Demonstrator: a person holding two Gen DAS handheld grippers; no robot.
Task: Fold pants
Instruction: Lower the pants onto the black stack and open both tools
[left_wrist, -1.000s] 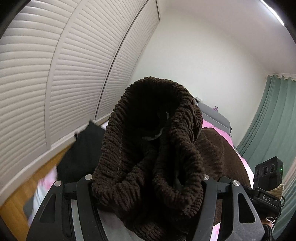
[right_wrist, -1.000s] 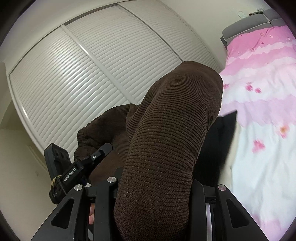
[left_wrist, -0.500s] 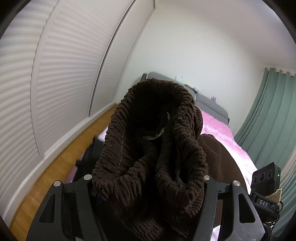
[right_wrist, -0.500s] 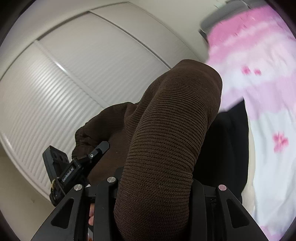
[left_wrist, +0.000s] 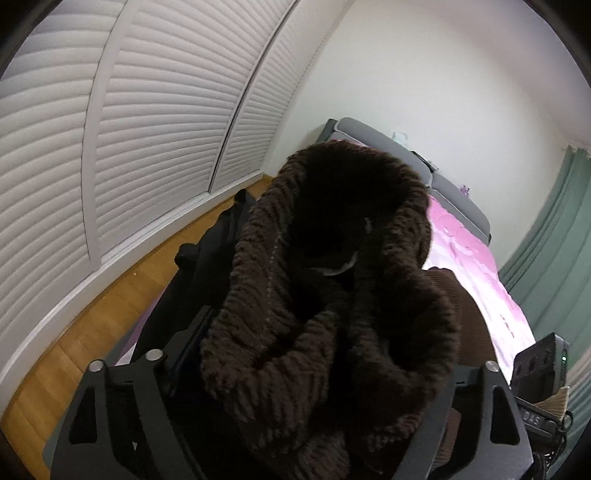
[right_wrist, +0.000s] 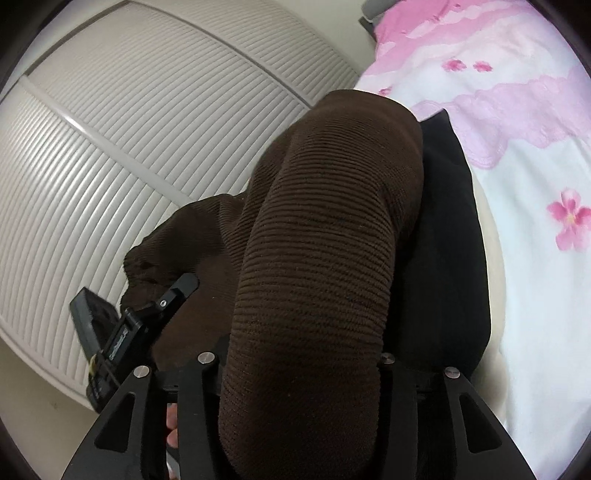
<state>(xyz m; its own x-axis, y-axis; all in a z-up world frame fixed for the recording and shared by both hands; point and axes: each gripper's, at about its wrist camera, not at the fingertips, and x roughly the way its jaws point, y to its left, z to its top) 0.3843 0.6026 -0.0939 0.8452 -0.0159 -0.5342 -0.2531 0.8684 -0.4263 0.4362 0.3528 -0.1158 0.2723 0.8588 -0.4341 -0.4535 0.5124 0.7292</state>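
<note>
1. Both of my tongs are clamped on the brown pants (left_wrist: 332, 295): my left gripper (left_wrist: 325, 398) pinches the bunched, gathered waistband end, and my right gripper (right_wrist: 299, 387) pinches a smooth ribbed fold of the same garment. Cloth fills the gap between each pair of fingers.
2. These pants (right_wrist: 325, 240) hang in the air between my two tongs, lifted above the bed (right_wrist: 535, 295), not lying on it.
3. Step in hand, as I judge it: carrying the lifted pants over the bed, before any fold is laid down. No finished crease shows, so the task looks early.
4. Next, I think I need to lower the cloth onto the bed, keeping both grips tight and spreading my hands so it lands flat, not in a heap.
5. One risk: a black garment (right_wrist: 450, 240) lies on the bed just beneath the pants, and I could drop mine onto it.
6. Count: one pair of brown pants, two grippers, one bed with a pink flowered cover, one black garment, and one grey headboard (left_wrist: 388, 140) at the far end of the bed.
</note>
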